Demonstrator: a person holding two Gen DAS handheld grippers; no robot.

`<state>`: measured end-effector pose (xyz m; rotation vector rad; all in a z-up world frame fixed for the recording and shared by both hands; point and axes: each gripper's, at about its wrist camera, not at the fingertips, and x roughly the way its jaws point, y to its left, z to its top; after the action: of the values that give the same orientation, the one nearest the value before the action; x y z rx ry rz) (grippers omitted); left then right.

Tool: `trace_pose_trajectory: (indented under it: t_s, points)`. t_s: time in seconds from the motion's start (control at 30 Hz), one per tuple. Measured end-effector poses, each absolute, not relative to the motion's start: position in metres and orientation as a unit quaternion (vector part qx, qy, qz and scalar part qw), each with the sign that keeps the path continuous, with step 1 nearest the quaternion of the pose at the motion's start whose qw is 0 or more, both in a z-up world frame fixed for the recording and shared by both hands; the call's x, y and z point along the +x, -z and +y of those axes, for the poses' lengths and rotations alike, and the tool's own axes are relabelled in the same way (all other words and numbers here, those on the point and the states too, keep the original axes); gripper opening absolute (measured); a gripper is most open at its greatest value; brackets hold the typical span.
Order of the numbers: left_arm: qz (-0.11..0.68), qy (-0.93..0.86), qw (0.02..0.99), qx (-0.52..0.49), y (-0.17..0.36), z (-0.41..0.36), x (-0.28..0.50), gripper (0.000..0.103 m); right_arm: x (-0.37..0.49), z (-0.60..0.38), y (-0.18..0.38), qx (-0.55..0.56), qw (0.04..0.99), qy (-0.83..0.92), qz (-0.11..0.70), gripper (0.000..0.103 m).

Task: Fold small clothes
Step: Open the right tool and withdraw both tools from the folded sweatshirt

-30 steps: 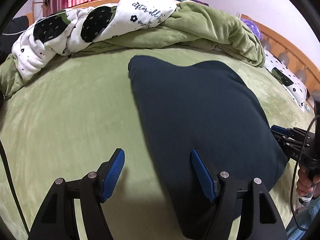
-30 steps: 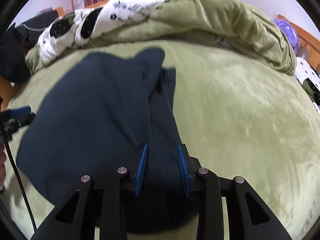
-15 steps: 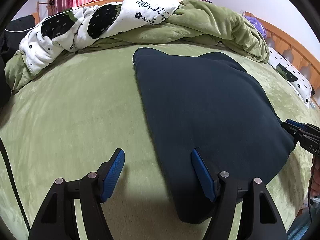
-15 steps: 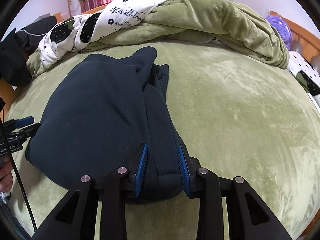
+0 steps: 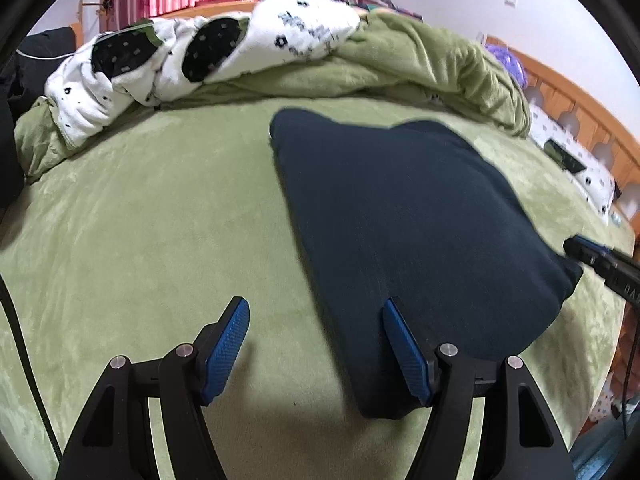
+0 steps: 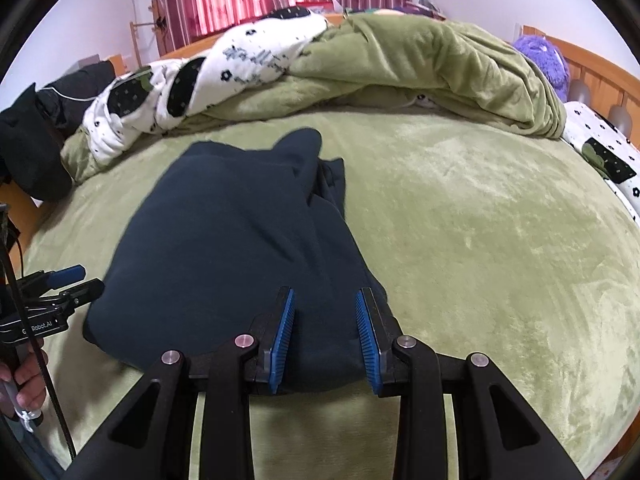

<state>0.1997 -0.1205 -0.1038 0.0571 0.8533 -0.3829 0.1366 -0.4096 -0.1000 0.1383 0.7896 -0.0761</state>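
On the green bedspread [image 5: 160, 220], the left gripper [image 5: 316, 344] hangs wide and empty while the right gripper [image 6: 326, 332], jaws narrow, brackets the dark garment [image 6: 240, 248]'s folded near edge, grip uncertain.

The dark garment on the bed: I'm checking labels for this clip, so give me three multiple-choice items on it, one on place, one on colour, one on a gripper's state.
1. Where does the dark garment lie?
A. On the green bed cover
B. On the wooden headboard
C. On the white patterned quilt

2. What colour are the gripper pads?
A. Red
B. Blue
C. Yellow

3. How does the left gripper stand?
A. Shut on the garment
B. Open, nothing pinched
C. Shut on the quilt

Answers:
1 A: the green bed cover shows all around it.
2 B: the pads are blue in both views.
3 B: its jaws stand wide apart, one pad over the cover, one over the garment's edge.
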Motion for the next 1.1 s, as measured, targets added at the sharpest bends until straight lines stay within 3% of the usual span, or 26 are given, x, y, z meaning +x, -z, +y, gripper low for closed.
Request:
trace_pose_trajectory:
  t_s: [0.17, 0.37, 0.67, 1.1]
  points:
    - [0.408, 0.196, 0.892, -0.005, 0.096, -0.118, 0.208, 0.068, 0.14, -0.405, 0.095, 0.077, 0.926, 0.018, 0.368, 0.039]
    - [0.423, 0.197, 0.884, 0.027, 0.114, -0.135, 0.208, 0.068, 0.154, -0.384, 0.114, 0.038, 0.917, 0.002, 0.397, 0.039]
    - [0.418, 0.184, 0.889, 0.036, 0.125, -0.138, 0.209, 0.08, 0.164, -0.389, 0.137, 0.027, 0.905, 0.02, 0.425, 0.04]
    - [0.418, 0.18, 0.89, 0.033, 0.126, -0.136, 0.205, 0.081, 0.165, -0.386, 0.139, 0.009, 0.904, 0.027, 0.426, 0.042]
